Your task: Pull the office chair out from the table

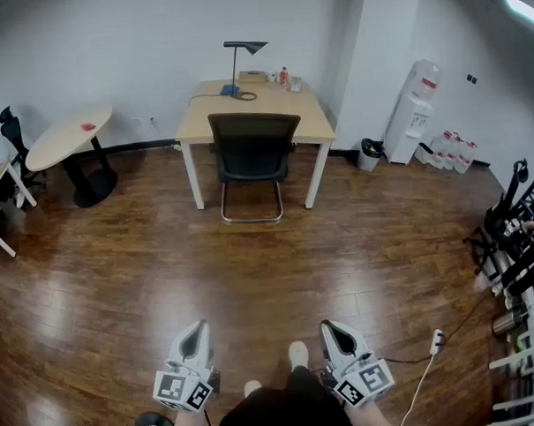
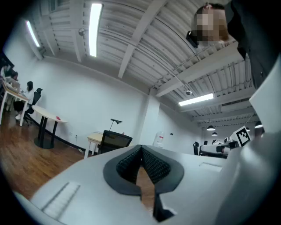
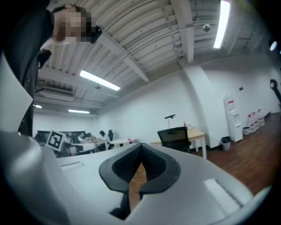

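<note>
The floor (image 1: 119, 258) is brown wood and shiny. The walls (image 1: 110, 47) are white. A black strip (image 1: 140, 147) runs along the bottom of the back wall. On the left stands a light oval table (image 1: 67, 135) on a black foot, with a small red thing (image 1: 88, 126) on its tabletop. A far black chair (image 1: 12, 130) sits behind it, by the wall. On the right a white water cooler (image 1: 413, 113) stands by the wall. A dark bin (image 1: 370, 154) is just beside it, and water jugs (image 1: 450, 151) sit on the floor near it. Racks (image 1: 520, 241) stand at the far right edge. Up top, the ceiling (image 2: 57, 19) is white, with beams (image 2: 142, 33) and long bright lights (image 2: 95, 28).
</note>
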Motion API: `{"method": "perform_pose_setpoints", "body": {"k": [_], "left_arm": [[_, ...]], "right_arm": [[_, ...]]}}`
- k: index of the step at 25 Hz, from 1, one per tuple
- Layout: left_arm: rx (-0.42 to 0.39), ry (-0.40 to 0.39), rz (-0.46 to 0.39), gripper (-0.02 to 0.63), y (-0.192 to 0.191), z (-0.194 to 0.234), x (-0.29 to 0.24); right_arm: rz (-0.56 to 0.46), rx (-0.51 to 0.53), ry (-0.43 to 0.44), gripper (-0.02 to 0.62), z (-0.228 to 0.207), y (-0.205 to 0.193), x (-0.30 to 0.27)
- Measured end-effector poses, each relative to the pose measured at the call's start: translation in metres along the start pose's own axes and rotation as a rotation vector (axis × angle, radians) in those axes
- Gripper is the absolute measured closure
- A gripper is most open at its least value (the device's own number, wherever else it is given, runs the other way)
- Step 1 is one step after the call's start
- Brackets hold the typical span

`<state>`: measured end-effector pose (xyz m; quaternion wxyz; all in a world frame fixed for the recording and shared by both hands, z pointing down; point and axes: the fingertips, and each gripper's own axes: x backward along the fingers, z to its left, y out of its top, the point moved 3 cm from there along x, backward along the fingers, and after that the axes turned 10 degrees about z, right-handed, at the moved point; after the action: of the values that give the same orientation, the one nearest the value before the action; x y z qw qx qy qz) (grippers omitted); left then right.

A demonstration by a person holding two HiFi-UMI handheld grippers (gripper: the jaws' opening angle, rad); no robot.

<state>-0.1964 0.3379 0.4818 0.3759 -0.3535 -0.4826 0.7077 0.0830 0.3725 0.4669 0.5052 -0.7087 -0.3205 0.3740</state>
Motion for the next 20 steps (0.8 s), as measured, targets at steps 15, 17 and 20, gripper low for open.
{"method": "perform_pose_setpoints", "body": {"k": [15,17,20], "left_arm": [[-0.056,-0.026,-0.046,0.604,0.029,-0.015,-0.104],[-0.071,-0.033,-0.054,0.603,0.034,-0.017,-0.124],[-0.096,-0.040,-0.061,0.604,0.040,-0.021,-0.151]], "right_arm": [[-0.028,0.008,0.083,0.581,-0.085,0.028,-0.069],[-0.037,0.009,0.083,0.581,-0.102,0.034,-0.079],[-0.051,0.013,0.084,0.581,-0.124,0.041,-0.090]]}}
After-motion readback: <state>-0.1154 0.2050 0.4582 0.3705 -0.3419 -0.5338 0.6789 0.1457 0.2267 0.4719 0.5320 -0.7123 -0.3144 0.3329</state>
